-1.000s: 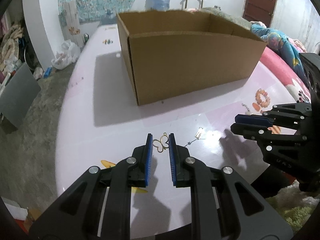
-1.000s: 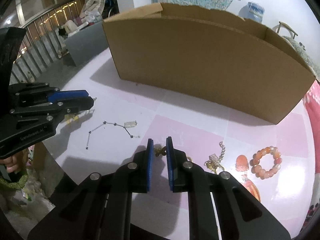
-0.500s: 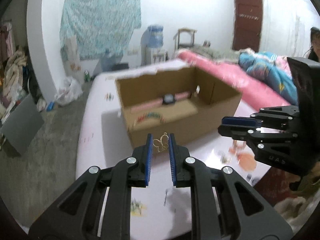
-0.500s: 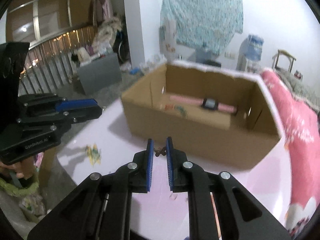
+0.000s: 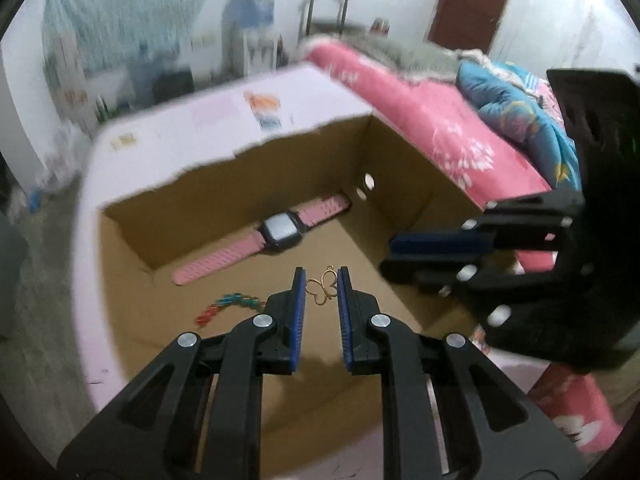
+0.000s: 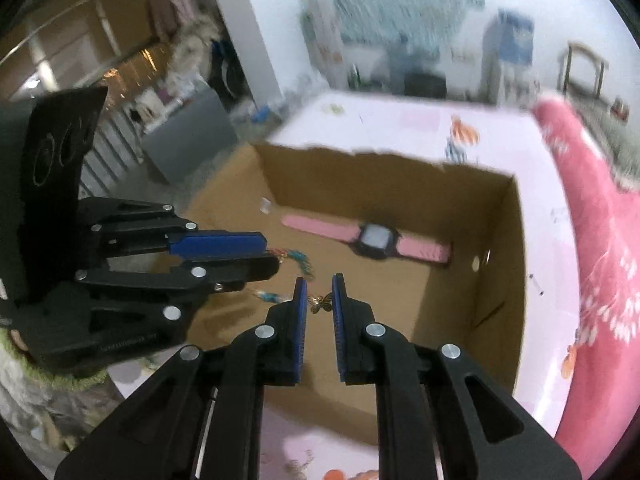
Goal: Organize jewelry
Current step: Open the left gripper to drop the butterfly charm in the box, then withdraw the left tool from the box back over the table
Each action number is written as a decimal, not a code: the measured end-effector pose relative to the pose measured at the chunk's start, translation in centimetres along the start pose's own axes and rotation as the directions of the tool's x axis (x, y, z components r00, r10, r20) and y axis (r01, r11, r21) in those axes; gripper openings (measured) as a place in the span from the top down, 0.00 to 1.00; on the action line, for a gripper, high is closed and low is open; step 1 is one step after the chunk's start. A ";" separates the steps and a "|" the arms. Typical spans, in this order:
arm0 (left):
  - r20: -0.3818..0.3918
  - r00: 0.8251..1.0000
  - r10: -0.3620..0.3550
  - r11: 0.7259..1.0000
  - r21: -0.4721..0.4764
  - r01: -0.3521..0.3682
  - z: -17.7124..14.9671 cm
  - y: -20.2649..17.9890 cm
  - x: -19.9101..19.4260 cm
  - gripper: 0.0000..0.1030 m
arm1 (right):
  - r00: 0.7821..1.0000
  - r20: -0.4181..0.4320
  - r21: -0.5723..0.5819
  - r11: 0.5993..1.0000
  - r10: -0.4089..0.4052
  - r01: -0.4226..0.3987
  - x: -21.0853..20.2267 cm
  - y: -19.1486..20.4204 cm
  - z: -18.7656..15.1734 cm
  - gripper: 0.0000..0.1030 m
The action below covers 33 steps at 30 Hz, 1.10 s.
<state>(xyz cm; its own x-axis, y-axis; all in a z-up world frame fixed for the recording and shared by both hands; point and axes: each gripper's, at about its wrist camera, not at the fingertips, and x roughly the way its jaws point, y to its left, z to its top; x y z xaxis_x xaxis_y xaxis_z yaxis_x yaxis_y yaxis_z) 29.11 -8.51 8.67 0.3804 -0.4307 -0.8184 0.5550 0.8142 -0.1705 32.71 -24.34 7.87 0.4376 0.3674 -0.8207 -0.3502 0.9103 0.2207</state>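
Both grippers have swung up from the table to hover over the cardboard box (image 5: 404, 184). The left gripper (image 5: 321, 289) pinches a gold butterfly charm (image 5: 321, 290); the right gripper (image 6: 320, 303) clamps a smaller butterfly charm (image 6: 320, 304). Released crowded together, the charms could tangle or snag the pads.

Gold butterfly pendant (image 5: 322, 287) pinched in the air above the cardboard box (image 5: 404, 168); a smaller dark-gold butterfly charm (image 6: 320, 303) hangs likewise. Inside, a pink watch (image 5: 276, 232) lies flat beside a colourful beaded bracelet (image 5: 226, 306).
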 end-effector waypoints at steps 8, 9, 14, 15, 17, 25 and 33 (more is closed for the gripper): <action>-0.142 0.989 -0.045 0.990 -0.140 0.025 1.9 2.2 4.9 0.86 | 0.995 -0.101 0.051 0.999 0.002 0.003 3.2 -2.7 1.4 0.87; -0.152 0.987 -0.048 0.989 -0.148 0.025 2.1 2.5 5.3 0.86 | 0.995 -0.103 0.053 0.999 0.007 -0.002 3.3 -2.9 1.6 0.87; -0.189 0.980 -0.065 0.974 -0.225 0.021 1.9 4.0 6.6 0.79 | 0.995 -0.103 0.068 0.998 0.006 0.001 3.6 -3.8 2.0 0.87; -0.188 0.979 -0.076 0.971 -0.238 0.030 2.1 4.2 6.8 0.79 | 0.995 -0.101 0.071 0.997 0.006 0.001 3.7 -3.9 2.1 0.87; -0.188 0.979 -0.074 0.969 -0.245 0.027 1.9 4.4 6.8 0.78 | 0.995 -0.095 0.072 0.997 0.007 0.000 3.7 -4.0 2.1 0.87; -0.169 0.984 -0.055 0.972 -0.235 0.014 1.9 4.2 6.1 0.72 | 0.999 -0.054 0.089 0.996 0.000 0.005 2.3 -4.3 2.0 0.87; -0.032 0.999 -0.013 0.989 -0.146 0.008 0.9 2.3 -0.4 0.44 | 0.997 0.075 0.110 0.994 0.005 -0.013 -3.6 -3.6 0.3 0.72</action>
<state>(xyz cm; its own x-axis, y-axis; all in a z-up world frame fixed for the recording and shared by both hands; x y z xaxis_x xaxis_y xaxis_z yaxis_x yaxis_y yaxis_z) 30.90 -6.78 9.11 0.3492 -0.4287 -0.8332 0.4442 0.8587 -0.2557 32.60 -28.85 10.17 0.4968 0.3850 -0.7778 -0.2629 0.9208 0.2879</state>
